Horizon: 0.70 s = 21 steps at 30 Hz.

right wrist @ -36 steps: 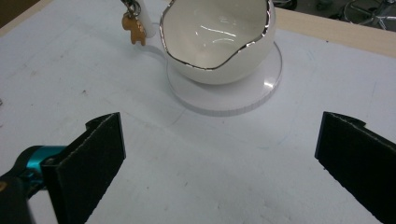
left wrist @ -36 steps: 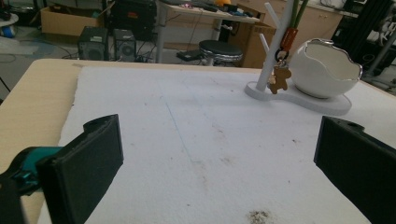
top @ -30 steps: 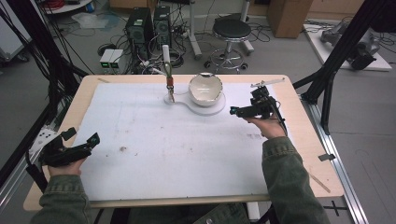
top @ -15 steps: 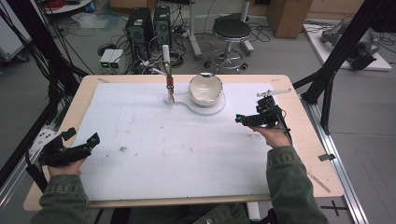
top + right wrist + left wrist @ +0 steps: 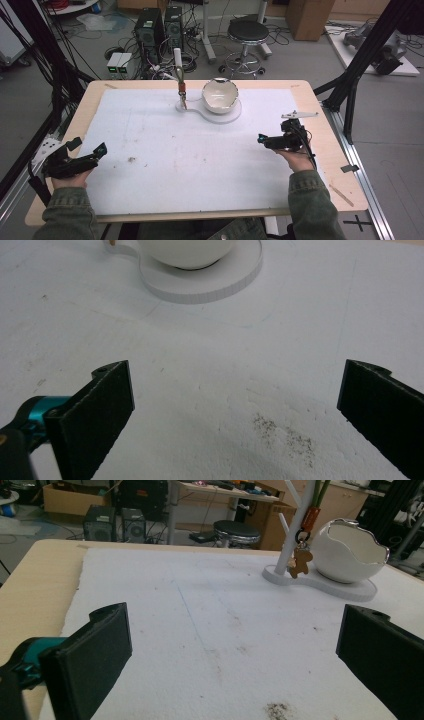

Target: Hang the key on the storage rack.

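Note:
A white egg-shaped bowl [image 5: 219,95] sits on a flat white base [image 5: 227,115] at the far middle of the table. The base also bears a thin branched stand [image 5: 178,60], from which hangs a small brown figure keychain [image 5: 183,96]. My left gripper [image 5: 89,146] rests open near the table's left front, pointing at the bowl [image 5: 350,555] and keychain [image 5: 300,562]. Nothing lies between its jaws [image 5: 235,630]. My right gripper [image 5: 265,140] hovers open at the right, well short of the bowl [image 5: 187,252], over bare mat [image 5: 235,390].
A white mat [image 5: 200,160] covers most of the wooden table [image 5: 320,105], with a dark smudge [image 5: 131,160] at front left. Black frame posts [image 5: 350,85] stand at both sides. A stool [image 5: 247,35] and computer towers [image 5: 150,30] are beyond the far edge.
My right gripper has drawn back from beside the bowl, toward the person and slightly right. The left gripper has stayed put.

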Tool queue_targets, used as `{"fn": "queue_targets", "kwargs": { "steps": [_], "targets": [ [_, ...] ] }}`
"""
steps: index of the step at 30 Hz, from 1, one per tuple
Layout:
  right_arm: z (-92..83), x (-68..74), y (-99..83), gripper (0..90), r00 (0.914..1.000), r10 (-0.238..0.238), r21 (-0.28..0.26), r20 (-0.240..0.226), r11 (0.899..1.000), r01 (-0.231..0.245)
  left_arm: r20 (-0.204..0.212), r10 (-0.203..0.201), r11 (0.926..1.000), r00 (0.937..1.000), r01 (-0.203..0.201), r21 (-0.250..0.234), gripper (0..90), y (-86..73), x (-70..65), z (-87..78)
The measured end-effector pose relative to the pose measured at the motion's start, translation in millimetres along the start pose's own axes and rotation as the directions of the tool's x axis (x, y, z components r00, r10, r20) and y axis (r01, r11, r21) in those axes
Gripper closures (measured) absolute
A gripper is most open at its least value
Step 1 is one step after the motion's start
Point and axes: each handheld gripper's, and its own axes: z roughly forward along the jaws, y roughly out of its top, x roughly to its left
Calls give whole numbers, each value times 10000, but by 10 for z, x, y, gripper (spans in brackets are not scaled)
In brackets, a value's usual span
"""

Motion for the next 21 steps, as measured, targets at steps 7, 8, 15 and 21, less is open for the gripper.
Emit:
{"fn": "queue_targets", "kwargs": {
  "steps": [7, 8, 15, 21],
  "targets": [
    [-8, -25, -189, 7, 9980, -52, -218, 625, 9997, 66, 23, 29, 9999, 10000, -29, 116, 18, -12, -7, 14],
    [-14, -27, -207, 7, 9977, -8, -253, 683, 9997, 26, 23, 37, 9999, 10000, -37, 152, 18, -14, -10, 18],
    [-75, -64, -381, 7, 9909, 241, -1264, 1325, 9919, -72, 48, 47, 9998, 10000, -48, 170, 18, -18, -13, 21],
    [-149, -86, -473, 7, 9814, 574, -2103, 1834, 9775, -178, 106, 85, 9997, 9999, -88, 218, 18, -22, -25, 31]
  ]
}}
